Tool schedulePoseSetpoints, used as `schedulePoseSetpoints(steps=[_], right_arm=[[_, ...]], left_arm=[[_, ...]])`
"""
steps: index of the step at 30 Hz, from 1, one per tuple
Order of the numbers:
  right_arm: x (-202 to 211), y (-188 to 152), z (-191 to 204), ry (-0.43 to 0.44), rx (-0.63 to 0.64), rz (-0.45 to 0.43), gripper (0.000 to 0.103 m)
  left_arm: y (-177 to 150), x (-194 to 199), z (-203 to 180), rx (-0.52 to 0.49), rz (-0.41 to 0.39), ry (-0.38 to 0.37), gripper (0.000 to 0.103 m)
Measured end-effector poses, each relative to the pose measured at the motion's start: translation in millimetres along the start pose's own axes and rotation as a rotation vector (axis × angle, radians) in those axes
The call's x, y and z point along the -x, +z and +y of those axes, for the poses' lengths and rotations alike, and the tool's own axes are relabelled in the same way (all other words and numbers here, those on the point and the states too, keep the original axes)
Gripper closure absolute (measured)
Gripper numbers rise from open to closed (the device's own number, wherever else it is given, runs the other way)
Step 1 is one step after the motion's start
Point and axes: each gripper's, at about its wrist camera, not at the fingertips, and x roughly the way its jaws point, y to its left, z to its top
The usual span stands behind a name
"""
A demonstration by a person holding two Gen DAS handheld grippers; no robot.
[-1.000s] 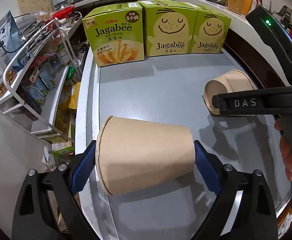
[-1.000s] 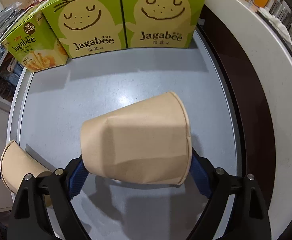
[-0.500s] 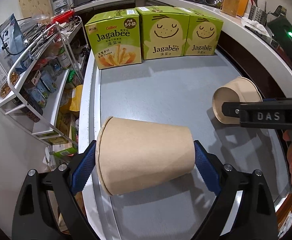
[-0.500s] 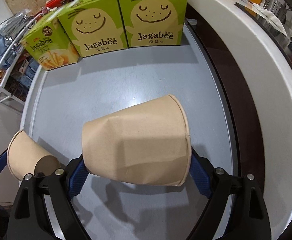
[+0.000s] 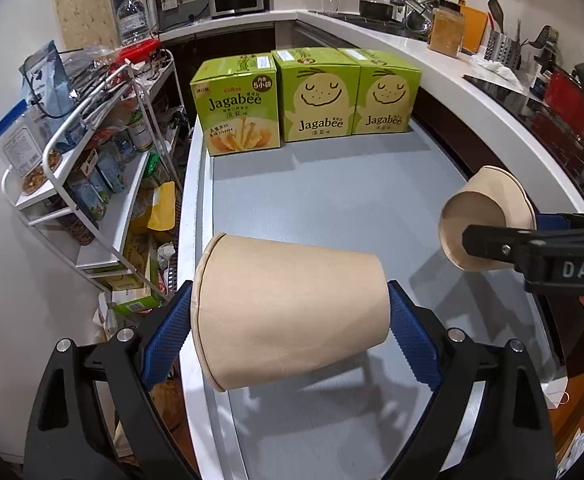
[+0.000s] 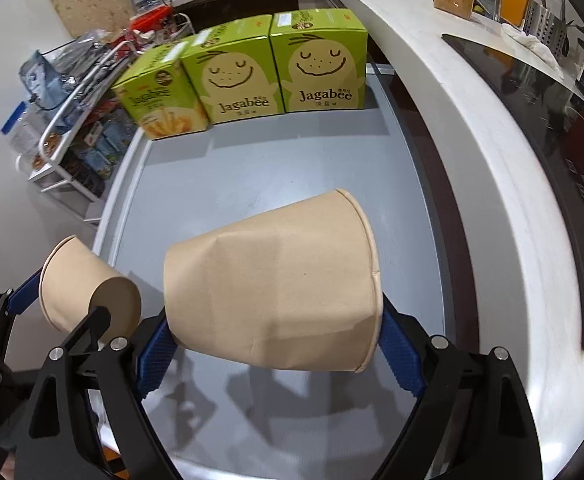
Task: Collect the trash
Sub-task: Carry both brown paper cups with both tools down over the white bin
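Left wrist: grey counter [image 5: 331, 200], both claws pinching paper cups, kitchen behind.

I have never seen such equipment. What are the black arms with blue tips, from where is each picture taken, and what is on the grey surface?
There is no robot here. A person holds one hand-operated gripper in each hand, and a camera on each gripper looks forward along its two fingers. So one picture is the left gripper's view and the other the right gripper's view.

Each gripper is clamped on a brown paper cup lying sideways, lifted off the surface: the left cup and the right cup. Each view also shows the other cup at its edge.

On the grey counter stand three green snack boxes in a row at the back. A wire shelf rack stands beside it.
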Motion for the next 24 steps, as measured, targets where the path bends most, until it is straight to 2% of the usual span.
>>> schedulePoseSetpoints(steps=[10,24], right_arm=[[48,-61,-3,0.079,0.044,-0.002,0.017],[96,-148,4,0.215,0.112,0.042,0.017]], left_arm=[[-37,47,-7,0.014,-0.011,-0.006,0.01],[-109,102,-23,0.012,0.015,-0.032,0.01]])
